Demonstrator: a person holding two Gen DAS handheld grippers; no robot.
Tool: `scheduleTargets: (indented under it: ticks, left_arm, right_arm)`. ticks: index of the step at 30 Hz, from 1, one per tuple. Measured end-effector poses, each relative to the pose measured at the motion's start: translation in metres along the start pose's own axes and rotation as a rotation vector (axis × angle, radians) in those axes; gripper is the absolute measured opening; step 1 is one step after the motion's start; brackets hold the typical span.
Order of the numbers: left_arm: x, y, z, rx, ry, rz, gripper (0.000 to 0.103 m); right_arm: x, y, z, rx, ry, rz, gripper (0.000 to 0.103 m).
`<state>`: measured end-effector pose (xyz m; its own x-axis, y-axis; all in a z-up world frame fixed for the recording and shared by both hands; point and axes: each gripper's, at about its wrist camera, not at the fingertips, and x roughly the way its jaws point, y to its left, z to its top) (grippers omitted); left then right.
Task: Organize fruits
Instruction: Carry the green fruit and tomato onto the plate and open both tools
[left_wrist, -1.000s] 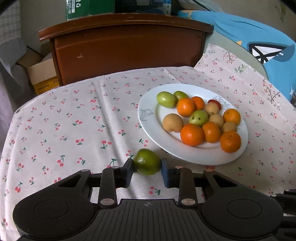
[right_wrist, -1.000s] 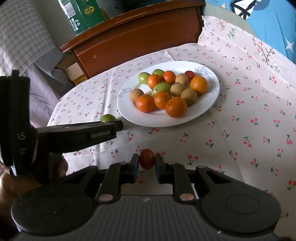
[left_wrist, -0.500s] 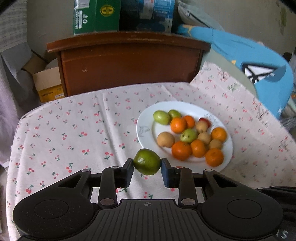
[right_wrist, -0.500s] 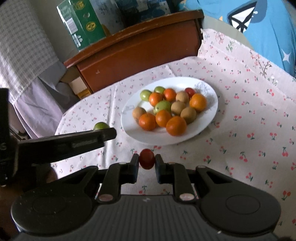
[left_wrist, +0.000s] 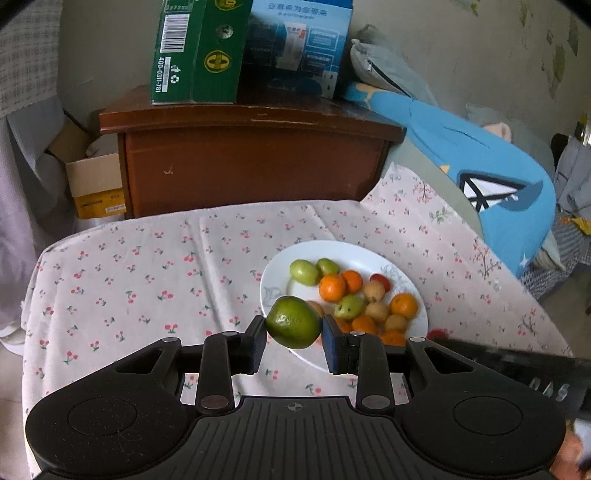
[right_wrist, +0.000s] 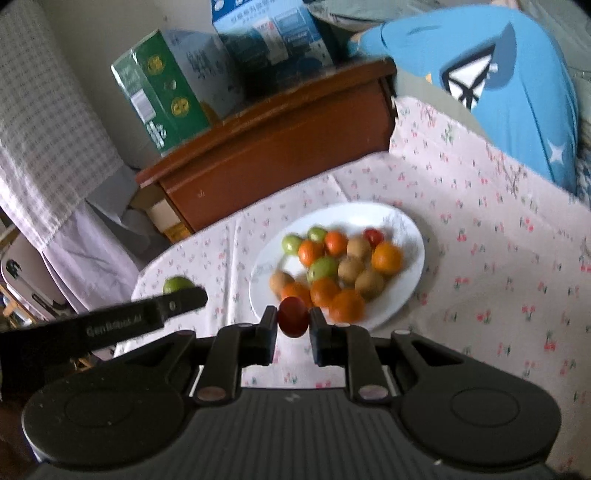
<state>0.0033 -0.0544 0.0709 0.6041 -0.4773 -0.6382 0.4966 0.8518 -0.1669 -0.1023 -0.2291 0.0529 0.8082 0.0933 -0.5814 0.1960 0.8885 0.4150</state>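
My left gripper (left_wrist: 294, 338) is shut on a green round fruit (left_wrist: 293, 322), held in the air above the near left rim of the white plate (left_wrist: 280, 275). My right gripper (right_wrist: 293, 326) is shut on a small red fruit (right_wrist: 292, 316), lifted over the plate's (right_wrist: 410, 236) near edge. The plate carries several oranges, green fruits, brownish fruits and one small red fruit. In the right wrist view the left gripper's finger (right_wrist: 177, 301) reaches in from the left with the green fruit (right_wrist: 177, 285) peeking behind it.
A cherry-print tablecloth (left_wrist: 129, 280) covers the table. Behind it stands a brown wooden cabinet (left_wrist: 251, 162) with green and blue boxes on top. A blue cushion (left_wrist: 491, 177) lies at the right, and a cardboard box (left_wrist: 96, 184) sits on the floor at the left.
Both grippers have risen with their fruits, so the table and plate look smaller and lower. The green fruit left the cloth and now hangs over the plate's rim.
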Motion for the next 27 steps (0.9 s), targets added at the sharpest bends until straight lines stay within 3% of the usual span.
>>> scheduleTargets:
  ticks: [11,27]
  left_arm:
    - [0.037,0.001,0.021,0.002,0.046,0.004,0.029]
    - [0.086,0.001,0.036,-0.012,0.1,0.007,0.03]
  right_arm:
    - [0.024,-0.017,0.042,0.028,-0.019,0.01,0.018]
    - [0.072,-0.032,0.052,0.086,0.035,-0.007,0.018]
